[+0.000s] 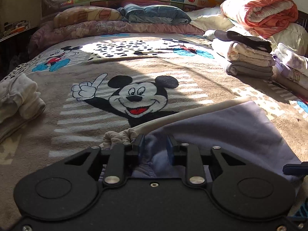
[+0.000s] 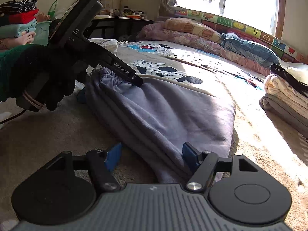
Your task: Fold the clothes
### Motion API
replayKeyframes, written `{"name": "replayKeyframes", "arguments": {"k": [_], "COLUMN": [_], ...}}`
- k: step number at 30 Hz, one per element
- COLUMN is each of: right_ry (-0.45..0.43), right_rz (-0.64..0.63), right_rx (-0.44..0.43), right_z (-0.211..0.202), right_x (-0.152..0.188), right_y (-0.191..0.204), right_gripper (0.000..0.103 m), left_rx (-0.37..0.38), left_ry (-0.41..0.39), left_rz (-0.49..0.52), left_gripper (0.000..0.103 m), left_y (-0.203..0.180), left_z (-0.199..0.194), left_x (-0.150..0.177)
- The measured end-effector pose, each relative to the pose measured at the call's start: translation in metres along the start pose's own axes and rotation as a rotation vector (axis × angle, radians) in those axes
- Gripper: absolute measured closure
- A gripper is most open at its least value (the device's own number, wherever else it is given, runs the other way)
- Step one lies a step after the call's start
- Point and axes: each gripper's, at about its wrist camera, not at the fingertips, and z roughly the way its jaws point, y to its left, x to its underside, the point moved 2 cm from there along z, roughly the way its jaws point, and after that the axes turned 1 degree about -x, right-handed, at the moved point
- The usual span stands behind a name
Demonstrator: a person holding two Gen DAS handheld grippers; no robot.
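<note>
The left gripper (image 1: 155, 147) is seen at 6 o'clock, its blue-padded fingers (image 1: 141, 146) parted with lavender cloth bunched between them. The garment (image 1: 221, 130), lavender with a cream edge, is spread flat toward 4 o'clock on the blanket (image 1: 115, 67). A cartoon mouse face (image 1: 137, 96) is printed at the centre of the blanket. A folded stack (image 1: 248, 57) is set at 2 o'clock, a white pile (image 1: 19, 100) at 9 o'clock, and rolled bedding (image 1: 261, 13) at 1 o'clock.
</note>
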Motion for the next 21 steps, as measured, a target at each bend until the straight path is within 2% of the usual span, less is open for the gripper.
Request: {"name": "replayKeyframes", "arguments": {"k": [2, 4, 6, 11, 13, 16, 19, 21], "right_ry": [-0.030, -0.060, -0.083, -0.121, -0.126, -0.112, -0.104, -0.111], "right_rz": [0.063, 0.126, 0.256, 0.662, 0.773, 0.892, 0.976, 0.988], "right_rx": [-0.002, -0.003, -0.003, -0.029, -0.047, -0.069, -0.082, -0.087], "right_z": [-0.016, -0.032, -0.040, -0.036, -0.027, -0.009, 0.005, 0.009], "right_x": [0.001, 0.003, 0.006, 0.024, 0.032, 0.041, 0.051, 0.052], "right_y": [-0.011, -0.022, -0.045, -0.108, -0.125, -0.141, -0.149, -0.149], "right_gripper": [0.033, 0.032, 0.031, 0.031, 0.030, 0.028, 0.028, 0.027], "left_rx": [0.035, 0.045, 0.026, 0.063, 0.114, 0.192, 0.199, 0.204], "left_ry": [-0.055, -0.105, -0.138, -0.157, -0.145, -0.089, -0.028, -0.002], "left_rz": [-0.018, -0.044, -0.108, -0.439, -0.567, -0.710, -0.743, -0.741], "left_gripper": [0.046, 0.041, 0.039, 0.027, 0.021, 0.019, 0.019, 0.019], "left_y": [0.001, 0.005, 0.018, 0.073, 0.089, 0.104, 0.105, 0.103], "left_z": [-0.016, -0.033, -0.048, -0.072, -0.076, -0.071, -0.063, -0.058], "left_x": [-0.002, -0.004, -0.004, 0.008, 0.016, 0.028, 0.035, 0.037]}}
